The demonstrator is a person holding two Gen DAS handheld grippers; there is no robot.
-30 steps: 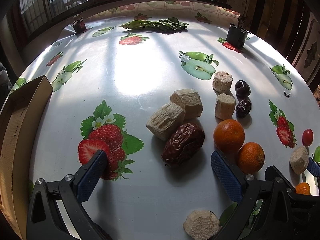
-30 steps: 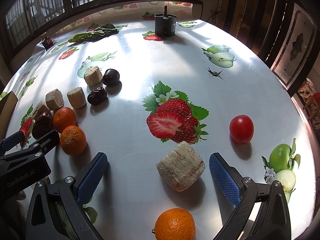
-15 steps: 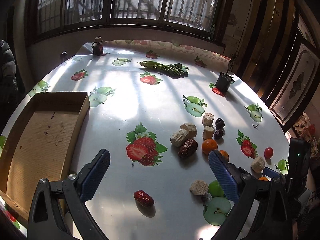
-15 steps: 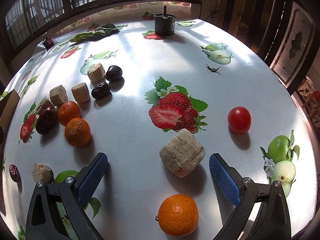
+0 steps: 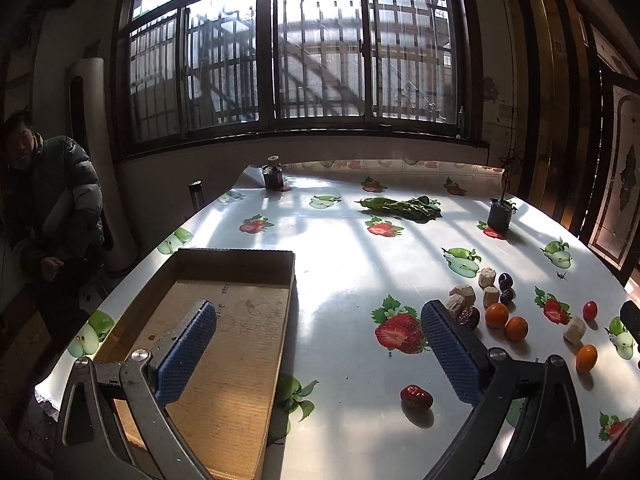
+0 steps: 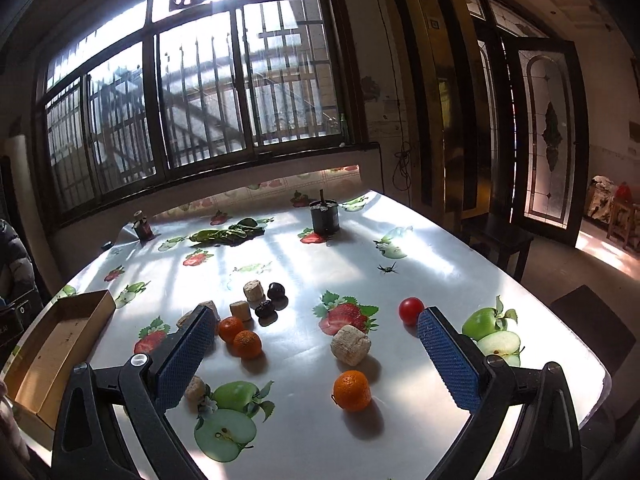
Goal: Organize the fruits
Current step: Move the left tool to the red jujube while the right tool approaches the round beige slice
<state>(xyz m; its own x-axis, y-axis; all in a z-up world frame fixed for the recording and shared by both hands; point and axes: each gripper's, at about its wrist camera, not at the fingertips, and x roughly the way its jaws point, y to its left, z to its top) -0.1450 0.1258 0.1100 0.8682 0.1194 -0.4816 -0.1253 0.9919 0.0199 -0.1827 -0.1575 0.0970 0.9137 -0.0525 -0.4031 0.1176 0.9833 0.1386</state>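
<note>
At lower left, the box (image 5: 224,344) sits empty; every fruit, like the orange (image 6: 351,390), waits on the tabletop (image 6: 420,256). Both tongs, left (image 5: 318,354) and right (image 6: 316,356), gape wide, holding nothing.

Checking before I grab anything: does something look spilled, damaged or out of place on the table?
Nothing spilled or damaged. The fruit is loose on the tablecloth and the cardboard box holds none. One red date lies apart from the main cluster.

No text can be read anywhere. The cardboard box (image 5: 224,332) under the left tongs (image 5: 316,354) carries faint handwritten pen marks on its floor, between the two pads, but they are too small and blurred to make out.
</note>
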